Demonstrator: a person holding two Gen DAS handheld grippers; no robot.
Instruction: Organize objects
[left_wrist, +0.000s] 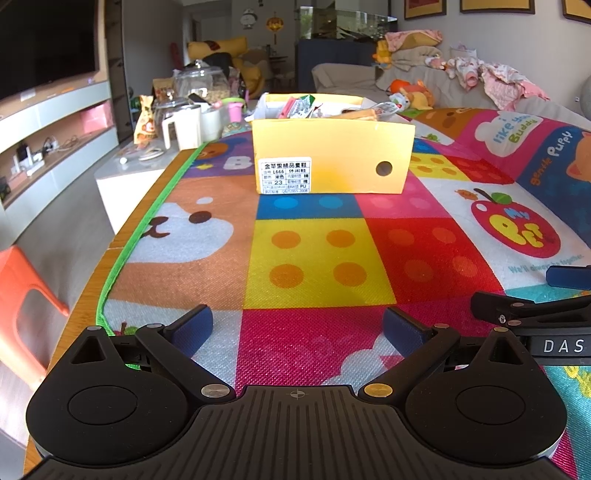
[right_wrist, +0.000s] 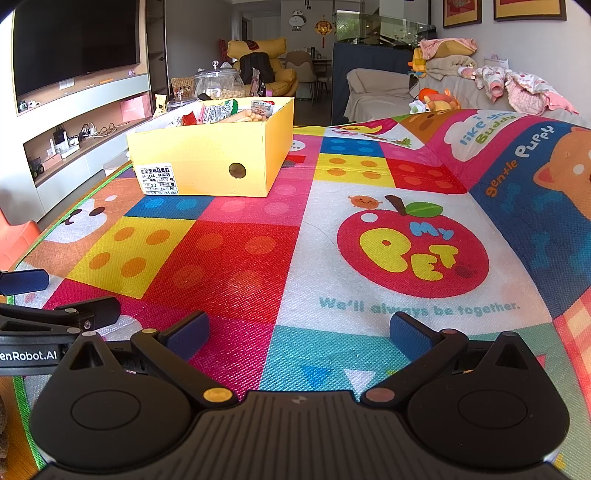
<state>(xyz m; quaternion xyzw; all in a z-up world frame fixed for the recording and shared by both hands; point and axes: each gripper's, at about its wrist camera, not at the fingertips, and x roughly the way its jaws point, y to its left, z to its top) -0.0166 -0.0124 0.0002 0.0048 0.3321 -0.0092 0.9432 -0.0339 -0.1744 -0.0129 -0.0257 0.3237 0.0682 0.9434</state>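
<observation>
A yellow shoe box (left_wrist: 332, 158) (right_wrist: 210, 158) stands on the colourful play mat (left_wrist: 317, 258) (right_wrist: 295, 240), holding several snack packets (left_wrist: 303, 107) (right_wrist: 221, 112). A white label and a round hole face me on its near end. My left gripper (left_wrist: 297, 328) is open and empty, low over the mat, well short of the box. My right gripper (right_wrist: 299, 334) is likewise open and empty, further right, over the apple picture. Each gripper shows at the edge of the other's view.
Glass jars (left_wrist: 201, 79), a white jug (left_wrist: 183, 127) and snack bags (left_wrist: 146, 120) crowd a white side table beyond the mat's left edge. An orange stool (left_wrist: 22, 295) stands at the left. A sofa with clothes and toys (right_wrist: 498, 88) lies behind the mat.
</observation>
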